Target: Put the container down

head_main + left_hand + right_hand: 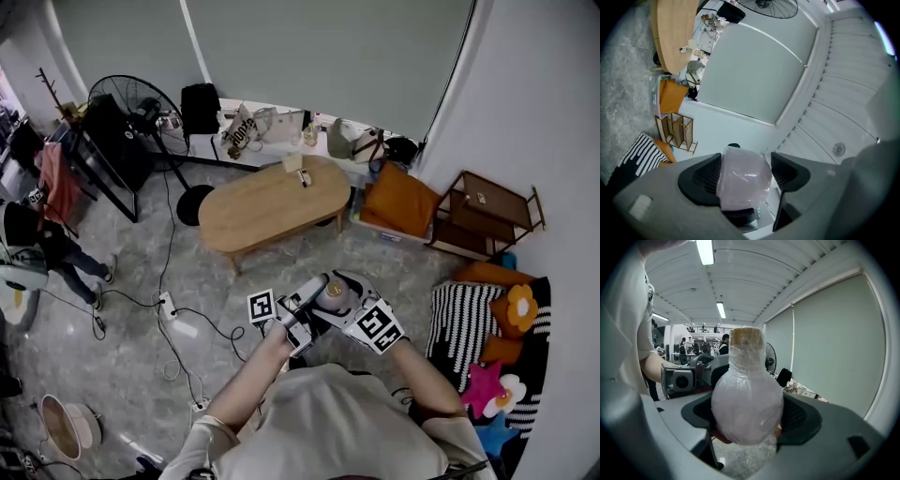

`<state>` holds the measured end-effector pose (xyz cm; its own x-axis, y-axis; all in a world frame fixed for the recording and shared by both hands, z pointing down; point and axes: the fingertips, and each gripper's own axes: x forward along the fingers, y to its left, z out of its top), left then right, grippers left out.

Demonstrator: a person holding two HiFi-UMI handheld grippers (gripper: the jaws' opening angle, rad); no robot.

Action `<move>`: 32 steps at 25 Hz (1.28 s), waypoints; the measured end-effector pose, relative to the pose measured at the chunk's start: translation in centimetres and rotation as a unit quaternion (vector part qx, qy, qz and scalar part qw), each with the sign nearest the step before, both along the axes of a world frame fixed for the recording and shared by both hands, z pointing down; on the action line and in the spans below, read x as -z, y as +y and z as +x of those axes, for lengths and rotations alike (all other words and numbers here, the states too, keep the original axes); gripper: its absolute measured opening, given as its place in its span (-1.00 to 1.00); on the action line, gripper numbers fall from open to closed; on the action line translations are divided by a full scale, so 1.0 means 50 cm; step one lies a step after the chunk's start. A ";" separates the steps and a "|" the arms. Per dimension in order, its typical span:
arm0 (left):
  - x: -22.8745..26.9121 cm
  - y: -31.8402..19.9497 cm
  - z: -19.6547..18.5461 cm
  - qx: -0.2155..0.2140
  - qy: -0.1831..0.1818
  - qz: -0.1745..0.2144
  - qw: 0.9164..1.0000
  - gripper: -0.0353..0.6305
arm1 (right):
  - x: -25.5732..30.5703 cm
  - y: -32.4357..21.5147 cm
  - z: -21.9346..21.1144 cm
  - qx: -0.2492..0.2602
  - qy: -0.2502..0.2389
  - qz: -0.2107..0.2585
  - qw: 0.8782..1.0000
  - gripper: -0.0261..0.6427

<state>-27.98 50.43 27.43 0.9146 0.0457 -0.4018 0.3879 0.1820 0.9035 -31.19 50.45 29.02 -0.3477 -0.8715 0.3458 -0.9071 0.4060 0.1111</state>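
While the container [747,399] hangs in the air close to the person, the right gripper [751,417] grasps its round belly with both fingers. The left gripper [745,176] keeps its fingers released, loosely around the other end. The putting down is not yet begun. Next, I judge, comes a carry to the oval desk [272,202] and a gentle lowering there.

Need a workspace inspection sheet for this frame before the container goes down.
Surface: oval wooden table ahead, mostly bare.
Job's things: film-wrapped container, held up off any surface.
Clutter: small items at table's far edge.
Grippers: right gripper shut on container; left gripper around it, grip unclear.
Cables: black cables and power strip on the floor.
Surroundings: fan, orange cushion, wooden shelf, a person at left.
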 end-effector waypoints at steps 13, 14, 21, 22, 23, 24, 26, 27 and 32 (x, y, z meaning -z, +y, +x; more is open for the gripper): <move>-0.025 -0.068 -0.052 -0.034 -0.008 -0.007 0.999 0.09 | -0.026 -0.067 -0.051 -0.038 -0.010 0.001 0.999 0.25; -0.029 -0.071 -0.054 -0.038 -0.010 -0.006 0.999 0.09 | -0.028 -0.071 -0.053 -0.041 -0.012 0.002 0.999 0.25; -0.042 -0.099 -0.042 -0.047 -0.018 -0.013 0.999 0.09 | -0.035 -0.100 -0.044 -0.048 -0.023 -0.002 0.999 0.25; -0.045 -0.107 -0.035 -0.048 -0.018 -0.013 0.999 0.09 | -0.034 -0.109 -0.037 -0.049 -0.025 0.001 0.998 0.25; -0.050 -0.116 -0.026 -0.046 -0.020 -0.015 0.999 0.09 | -0.036 -0.118 -0.029 -0.049 -0.027 0.001 0.998 0.25; -0.055 -0.126 -0.017 -0.044 -0.022 -0.017 0.999 0.09 | -0.041 -0.127 -0.021 -0.048 -0.029 -0.001 0.998 0.25; -0.064 -0.148 0.000 -0.038 -0.027 -0.022 0.999 0.09 | -0.053 -0.147 -0.004 -0.042 -0.032 -0.006 0.999 0.25; -0.067 -0.160 0.009 -0.035 -0.029 -0.023 0.999 0.09 | -0.056 -0.158 0.004 -0.038 -0.035 -0.008 0.999 0.25; -0.080 -0.222 0.075 -0.018 -0.039 -0.024 0.999 0.09 | -0.065 -0.218 0.069 -0.023 -0.046 -0.011 0.999 0.25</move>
